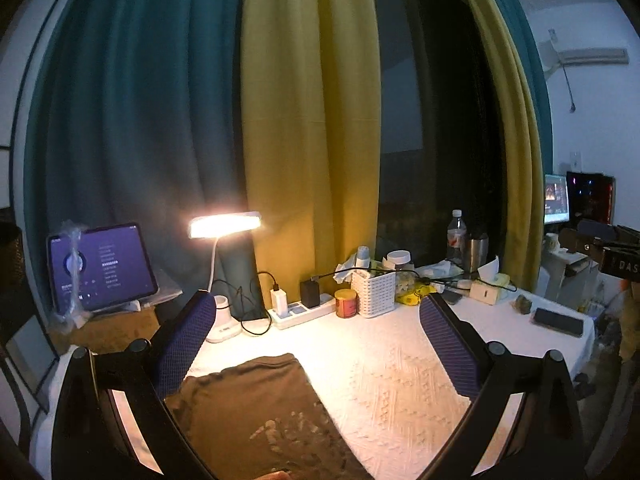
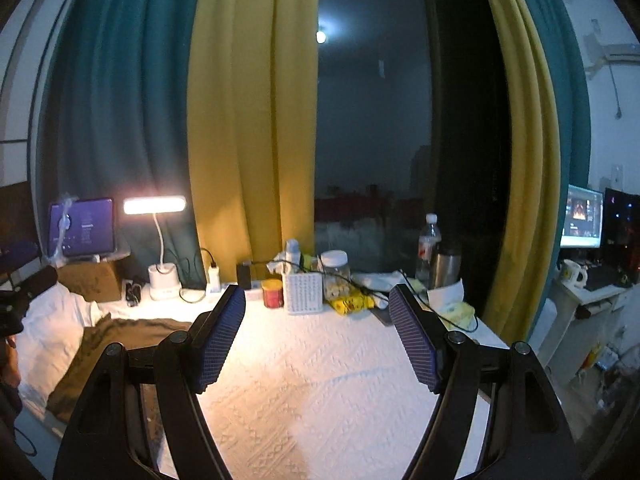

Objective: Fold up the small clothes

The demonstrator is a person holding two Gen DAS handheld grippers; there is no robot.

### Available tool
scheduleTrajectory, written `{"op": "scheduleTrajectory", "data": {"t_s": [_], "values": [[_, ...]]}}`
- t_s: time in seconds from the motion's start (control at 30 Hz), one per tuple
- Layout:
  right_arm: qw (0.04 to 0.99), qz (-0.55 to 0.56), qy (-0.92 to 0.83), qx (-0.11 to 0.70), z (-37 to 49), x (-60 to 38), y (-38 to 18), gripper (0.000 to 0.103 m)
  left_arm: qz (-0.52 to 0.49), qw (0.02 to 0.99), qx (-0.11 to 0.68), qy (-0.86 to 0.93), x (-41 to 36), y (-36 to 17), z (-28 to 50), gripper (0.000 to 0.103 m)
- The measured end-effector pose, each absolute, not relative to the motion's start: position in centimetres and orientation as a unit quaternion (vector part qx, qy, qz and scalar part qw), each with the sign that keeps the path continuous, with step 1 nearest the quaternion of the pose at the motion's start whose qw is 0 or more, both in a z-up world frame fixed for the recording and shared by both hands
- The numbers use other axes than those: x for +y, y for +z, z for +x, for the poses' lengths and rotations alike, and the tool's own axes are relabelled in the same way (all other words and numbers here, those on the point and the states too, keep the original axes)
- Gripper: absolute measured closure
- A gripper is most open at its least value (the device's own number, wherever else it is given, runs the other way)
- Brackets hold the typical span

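In the left wrist view, the left gripper (image 1: 318,344) hangs above the table (image 1: 400,380) with its jaws spread wide and holding nothing. The olive-brown garment (image 1: 256,408) lies flat on the white textured cloth in the lower centre of the frame, nearer the left jaw than the right: its upper left edge runs under the blue pad of the left jaw, while the right jaw stands well apart from it over bare cloth. A pale print shows on the fabric near the bottom edge of the frame.

In the right wrist view, the right gripper (image 2: 318,340) is also spread wide and empty, over bare white cloth. Here the garment (image 2: 116,344) sits at the lower left of the frame, outside the jaws, partly hidden behind the left jaw's black arm, its near part rumpled.

Along the far edge of the table stand a lit desk lamp (image 1: 224,226), a power strip (image 1: 304,312), a small red-labelled tin (image 1: 346,303) and a white basket (image 1: 374,292). A tablet (image 1: 102,266) glows at the left.
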State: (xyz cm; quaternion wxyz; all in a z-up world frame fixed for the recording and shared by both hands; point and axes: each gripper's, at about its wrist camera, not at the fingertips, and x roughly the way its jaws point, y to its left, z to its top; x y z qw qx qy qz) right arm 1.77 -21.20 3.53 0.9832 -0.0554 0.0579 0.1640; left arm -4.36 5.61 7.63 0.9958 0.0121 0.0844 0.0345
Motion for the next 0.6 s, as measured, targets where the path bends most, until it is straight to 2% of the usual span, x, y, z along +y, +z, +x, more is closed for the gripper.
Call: {"op": "scheduleTrajectory", "data": {"t_s": [0.6], "values": [[0.983, -0.064, 0.169, 0.028, 0.7, -19.4, 5.6, 0.026, 0.011, 0.997, 0.058, 0.049, 6.1, 9.2, -5.8, 0.002]]}}
